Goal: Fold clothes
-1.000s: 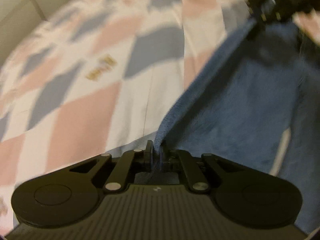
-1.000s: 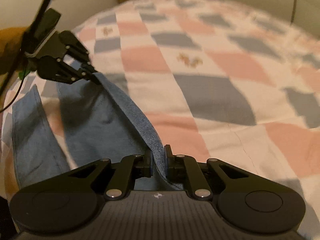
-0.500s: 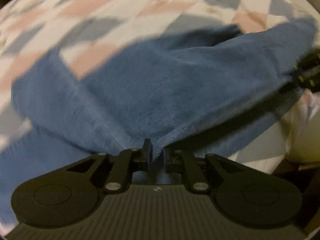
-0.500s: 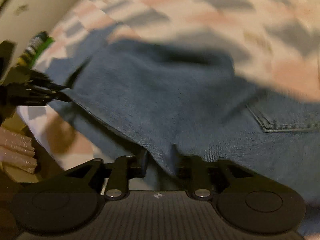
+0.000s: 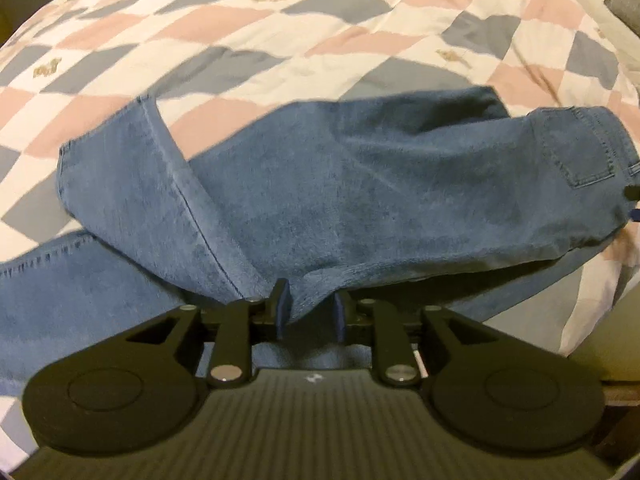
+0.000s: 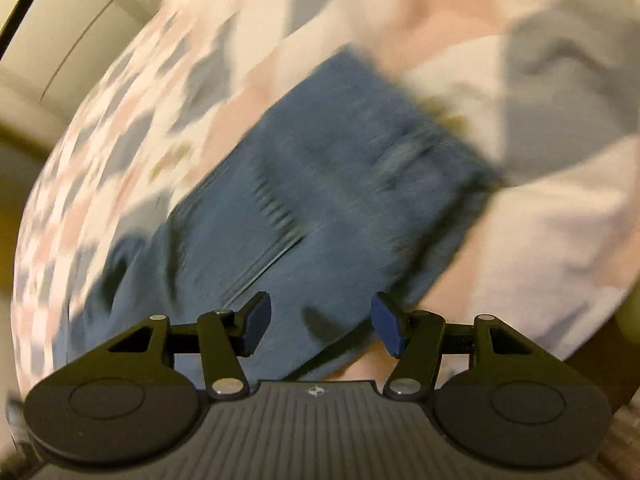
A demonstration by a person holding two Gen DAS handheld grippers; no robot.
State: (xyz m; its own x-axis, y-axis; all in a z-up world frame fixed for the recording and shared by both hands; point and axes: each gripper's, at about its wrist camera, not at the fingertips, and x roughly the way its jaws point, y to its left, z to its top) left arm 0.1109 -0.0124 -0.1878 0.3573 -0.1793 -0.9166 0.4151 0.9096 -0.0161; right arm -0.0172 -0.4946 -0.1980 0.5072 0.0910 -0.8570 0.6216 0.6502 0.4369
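Your left gripper (image 5: 308, 314) stands part open, the folded edge of the jeans (image 5: 360, 200) slack between its pads, draped ahead over the quilt (image 5: 280, 32). Your right gripper (image 6: 318, 326) gapes wide and empty, jeans lying just ahead, blurred.

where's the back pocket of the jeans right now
In the left wrist view, the back pocket sits at the far right end of the jeans, which lie folded on the checked quilt.
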